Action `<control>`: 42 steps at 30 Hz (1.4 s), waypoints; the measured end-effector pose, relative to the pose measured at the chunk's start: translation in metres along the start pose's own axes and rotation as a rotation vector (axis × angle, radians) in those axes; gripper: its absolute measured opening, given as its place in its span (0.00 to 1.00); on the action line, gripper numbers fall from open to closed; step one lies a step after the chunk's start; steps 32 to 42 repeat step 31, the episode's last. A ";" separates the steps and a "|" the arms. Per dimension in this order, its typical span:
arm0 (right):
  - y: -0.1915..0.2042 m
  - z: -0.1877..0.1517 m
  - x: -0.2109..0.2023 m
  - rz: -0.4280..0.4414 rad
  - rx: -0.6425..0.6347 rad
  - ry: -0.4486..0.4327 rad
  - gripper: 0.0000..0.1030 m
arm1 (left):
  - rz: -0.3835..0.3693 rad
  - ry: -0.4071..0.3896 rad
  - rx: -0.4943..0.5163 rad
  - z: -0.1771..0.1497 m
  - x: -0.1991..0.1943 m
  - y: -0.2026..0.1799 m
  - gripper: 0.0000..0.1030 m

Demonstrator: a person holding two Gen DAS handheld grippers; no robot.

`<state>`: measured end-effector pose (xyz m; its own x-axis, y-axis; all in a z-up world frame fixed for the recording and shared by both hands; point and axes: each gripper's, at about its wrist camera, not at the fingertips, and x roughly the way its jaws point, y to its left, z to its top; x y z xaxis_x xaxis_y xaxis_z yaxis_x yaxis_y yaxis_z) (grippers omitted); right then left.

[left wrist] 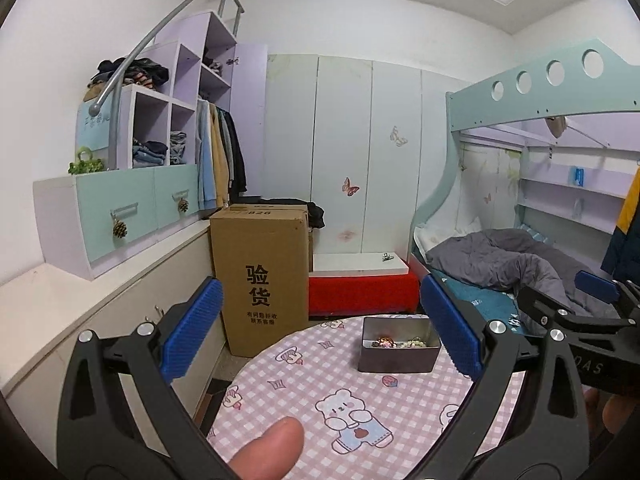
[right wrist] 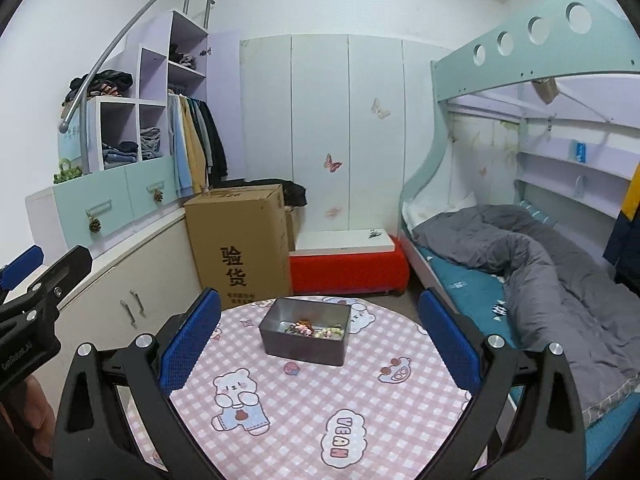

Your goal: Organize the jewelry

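Observation:
A grey metal tin (left wrist: 398, 350) stands open on a round table (left wrist: 320, 380) with a pink checked cloth. Jewelry (left wrist: 400, 343), beads and a pink-brown piece, lies inside it. The tin also shows in the right wrist view (right wrist: 306, 336) with the jewelry (right wrist: 314, 328) in it, on the far half of the table (right wrist: 320, 400). My left gripper (left wrist: 324, 328) is open and empty, held above the table's near left part. My right gripper (right wrist: 320, 340) is open and empty, with the tin seen between its blue pads. Each gripper appears at the edge of the other's view.
A tall cardboard box (left wrist: 260, 276) stands on the floor behind the table. A red bench (left wrist: 362, 290) with a white board sits by the wardrobe. A bunk bed with a grey quilt (right wrist: 532, 264) runs along the right. Low cabinets (right wrist: 132, 292) line the left wall.

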<state>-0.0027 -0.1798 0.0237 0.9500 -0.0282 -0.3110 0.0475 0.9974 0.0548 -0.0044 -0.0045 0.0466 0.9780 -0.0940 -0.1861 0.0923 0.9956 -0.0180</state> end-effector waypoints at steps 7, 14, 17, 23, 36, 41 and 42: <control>0.003 -0.008 -0.007 -0.015 -0.003 -0.011 0.92 | 0.013 -0.015 0.007 -0.011 -0.009 -0.005 0.94; 0.004 -0.010 -0.016 -0.025 -0.013 -0.026 0.92 | -0.011 -0.020 -0.003 -0.012 -0.014 -0.003 0.94; 0.004 -0.009 -0.019 -0.029 -0.012 -0.036 0.92 | -0.016 -0.021 -0.009 -0.012 -0.015 -0.002 0.94; 0.004 -0.008 -0.022 -0.033 -0.013 -0.046 0.92 | -0.039 -0.033 -0.023 -0.014 -0.017 0.001 0.94; 0.006 -0.007 -0.022 -0.028 -0.021 -0.045 0.92 | -0.033 -0.019 -0.005 -0.017 -0.013 -0.003 0.94; 0.006 -0.007 -0.022 -0.028 -0.021 -0.045 0.92 | -0.033 -0.019 -0.005 -0.017 -0.013 -0.003 0.94; 0.006 -0.007 -0.022 -0.028 -0.021 -0.045 0.92 | -0.033 -0.019 -0.005 -0.017 -0.013 -0.003 0.94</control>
